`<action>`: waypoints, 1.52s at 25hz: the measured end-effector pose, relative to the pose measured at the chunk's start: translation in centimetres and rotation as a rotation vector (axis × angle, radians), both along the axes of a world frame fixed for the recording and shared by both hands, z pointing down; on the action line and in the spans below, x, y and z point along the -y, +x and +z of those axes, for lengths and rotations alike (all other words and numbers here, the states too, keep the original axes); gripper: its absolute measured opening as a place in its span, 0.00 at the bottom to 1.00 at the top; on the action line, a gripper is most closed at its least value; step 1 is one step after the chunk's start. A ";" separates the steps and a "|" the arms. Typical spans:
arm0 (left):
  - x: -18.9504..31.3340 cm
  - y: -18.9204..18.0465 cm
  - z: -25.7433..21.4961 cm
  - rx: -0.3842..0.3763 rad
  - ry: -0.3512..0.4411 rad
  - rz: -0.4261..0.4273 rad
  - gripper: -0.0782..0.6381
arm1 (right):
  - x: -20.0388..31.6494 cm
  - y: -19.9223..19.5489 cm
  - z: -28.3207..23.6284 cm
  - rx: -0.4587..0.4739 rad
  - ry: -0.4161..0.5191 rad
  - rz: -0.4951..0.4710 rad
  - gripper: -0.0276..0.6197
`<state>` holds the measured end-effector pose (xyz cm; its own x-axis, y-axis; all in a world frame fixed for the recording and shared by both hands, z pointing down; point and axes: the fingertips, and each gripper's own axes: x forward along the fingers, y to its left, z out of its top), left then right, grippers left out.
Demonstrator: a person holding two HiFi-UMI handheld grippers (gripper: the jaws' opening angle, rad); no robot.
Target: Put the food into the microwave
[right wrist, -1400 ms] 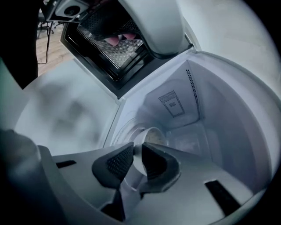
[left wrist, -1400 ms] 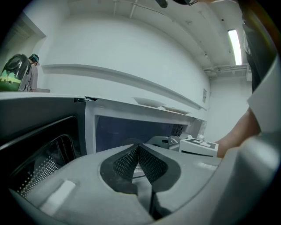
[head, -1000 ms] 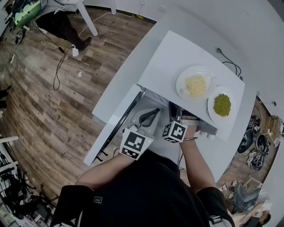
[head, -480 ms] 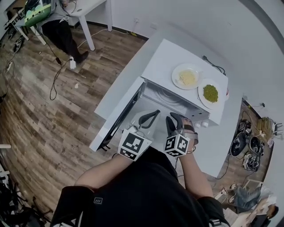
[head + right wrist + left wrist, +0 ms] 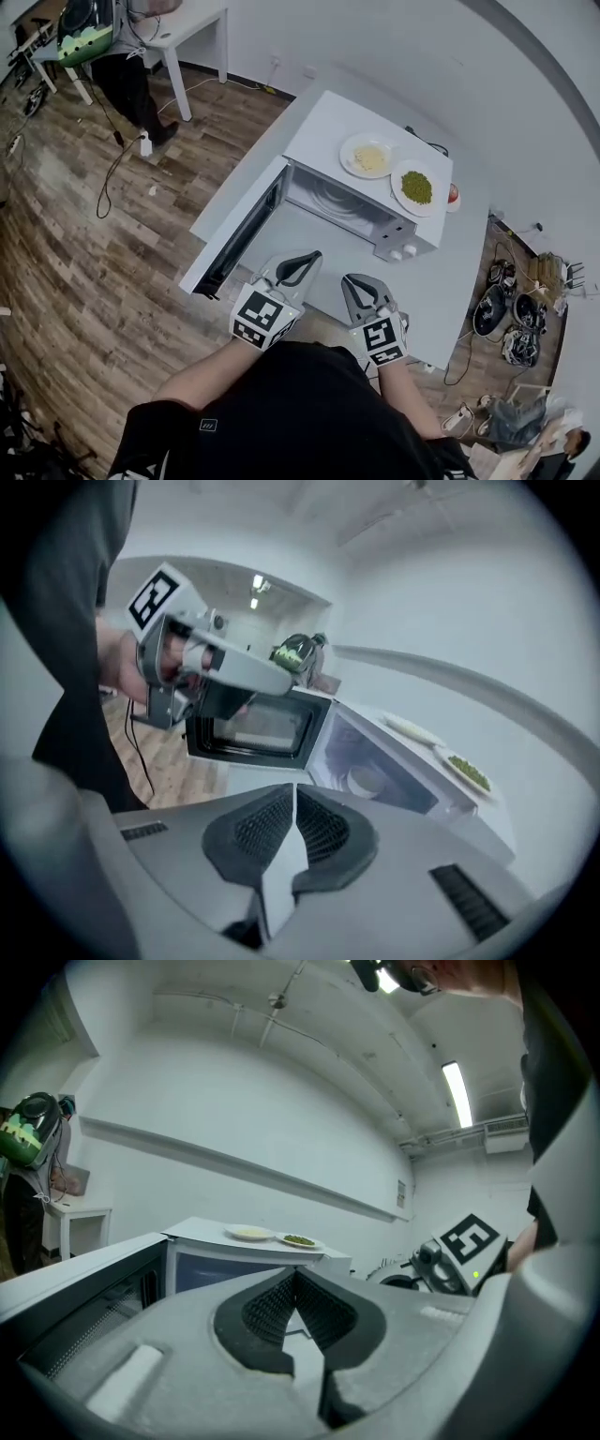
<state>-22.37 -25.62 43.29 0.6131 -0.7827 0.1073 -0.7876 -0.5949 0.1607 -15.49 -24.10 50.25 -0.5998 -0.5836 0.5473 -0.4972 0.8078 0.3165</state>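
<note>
Now both dishes sit on top of the microwave (image 5: 319, 136), whose door (image 5: 234, 246) stands open: the plate of yellow food (image 5: 367, 157) is nearer the door side and the plate of green peas (image 5: 416, 187) just beside it. The left gripper (image 5: 309, 260) and right gripper (image 5: 351, 281) hover in front of the microwave, well apart from the plates. The left jaws are together and empty; the right jaws have just been closing on nothing.

The small red object (image 5: 454, 193) at the right edge of the white microwave (image 5: 323, 127) top is half hidden behind the white plate of green food (image 5: 416, 187); identity undetermined. The person in dark trousers (image 5: 122, 70) is cut off by the head view's top edge. Floor clutter (image 5: 502, 314) is too small to identify. The round pale shape (image 5: 366, 780) inside the cavity is blurred.
</note>
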 end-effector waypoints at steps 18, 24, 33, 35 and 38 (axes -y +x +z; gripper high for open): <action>-12.9 20.2 -5.6 0.067 0.016 0.122 0.12 | -12.3 18.9 -11.4 0.680 -0.142 -0.027 0.07; -15.0 23.7 -7.6 0.052 0.018 0.221 0.12 | -14.1 22.6 -13.7 0.780 -0.141 0.008 0.06; -14.0 23.9 -8.3 0.082 0.060 0.251 0.12 | -13.5 23.3 -14.0 0.794 -0.104 0.067 0.06; -13.6 23.6 -8.3 0.082 0.059 0.251 0.12 | -13.0 22.9 -14.2 0.767 -0.081 0.061 0.06; -13.1 23.5 -8.3 0.081 0.057 0.252 0.12 | -12.5 22.6 -14.3 0.740 -0.066 0.056 0.06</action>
<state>1.10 -12.56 34.95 0.7803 -0.6131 0.1236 -0.6228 -0.7798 0.0636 7.13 -11.60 35.93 -0.7955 -0.6041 0.0468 -0.6026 0.7807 -0.1652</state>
